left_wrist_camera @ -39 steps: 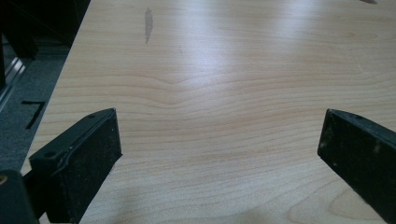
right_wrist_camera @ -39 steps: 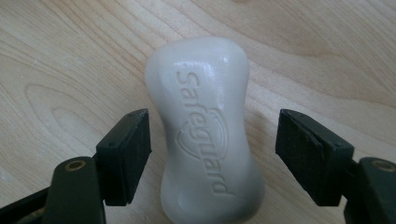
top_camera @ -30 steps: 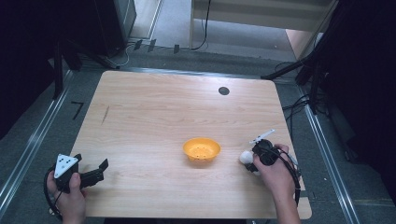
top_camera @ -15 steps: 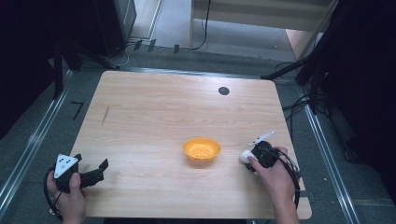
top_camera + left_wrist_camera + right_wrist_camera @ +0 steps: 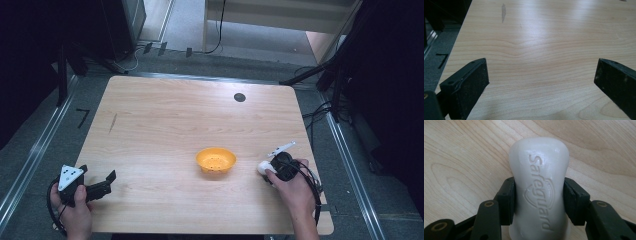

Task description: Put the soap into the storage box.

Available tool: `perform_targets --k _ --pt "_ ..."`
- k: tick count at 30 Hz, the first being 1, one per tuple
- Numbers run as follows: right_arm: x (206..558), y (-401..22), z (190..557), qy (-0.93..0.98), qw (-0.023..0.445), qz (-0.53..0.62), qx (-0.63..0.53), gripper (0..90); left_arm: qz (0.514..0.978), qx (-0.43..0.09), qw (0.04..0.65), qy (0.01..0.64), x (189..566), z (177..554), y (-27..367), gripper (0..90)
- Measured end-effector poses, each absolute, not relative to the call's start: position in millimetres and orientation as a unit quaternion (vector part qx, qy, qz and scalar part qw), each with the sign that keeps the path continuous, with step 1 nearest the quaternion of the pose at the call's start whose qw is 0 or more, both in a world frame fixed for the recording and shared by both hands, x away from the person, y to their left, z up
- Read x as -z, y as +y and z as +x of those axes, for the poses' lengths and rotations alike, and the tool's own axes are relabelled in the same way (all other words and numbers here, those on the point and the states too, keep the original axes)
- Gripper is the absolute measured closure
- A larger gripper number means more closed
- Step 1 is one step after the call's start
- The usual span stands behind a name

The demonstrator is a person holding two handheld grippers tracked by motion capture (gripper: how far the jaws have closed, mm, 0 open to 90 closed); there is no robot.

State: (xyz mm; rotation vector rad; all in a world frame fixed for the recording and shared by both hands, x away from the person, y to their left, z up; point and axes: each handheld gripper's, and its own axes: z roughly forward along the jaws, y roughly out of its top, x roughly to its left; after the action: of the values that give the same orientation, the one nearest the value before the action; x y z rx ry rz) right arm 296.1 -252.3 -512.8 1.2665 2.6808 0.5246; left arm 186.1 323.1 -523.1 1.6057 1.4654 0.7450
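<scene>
A white bar of soap [image 5: 539, 187] stamped "Safeguard" sits between both jaws of my right gripper [image 5: 539, 197], which is shut on it just above the wood. In the high view that soap [image 5: 263, 167] shows at the right gripper [image 5: 272, 167], right of an orange perforated bowl [image 5: 215, 160] near the table's middle. My left gripper [image 5: 97, 187] rests at the front left corner, jaws wide open. Between its pads [image 5: 474, 82] lies nothing but bare wood.
The light wooden table [image 5: 175, 120] has a dark round hole [image 5: 239, 97] at the back right and a dark smudge [image 5: 113, 122] at the left. Metal rails and cables run along both sides of the table on the floor.
The right gripper has shifted slightly toward the front with the soap. The left gripper has not moved.
</scene>
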Motion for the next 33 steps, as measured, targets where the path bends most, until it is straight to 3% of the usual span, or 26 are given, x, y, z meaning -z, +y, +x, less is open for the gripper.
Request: perform_targets --k 33 --pt "487 -234 305 0.924 0.078 0.335 -0.166 50.6 0.638 -0.294 0.409 0.582 523 186 323 0.0"
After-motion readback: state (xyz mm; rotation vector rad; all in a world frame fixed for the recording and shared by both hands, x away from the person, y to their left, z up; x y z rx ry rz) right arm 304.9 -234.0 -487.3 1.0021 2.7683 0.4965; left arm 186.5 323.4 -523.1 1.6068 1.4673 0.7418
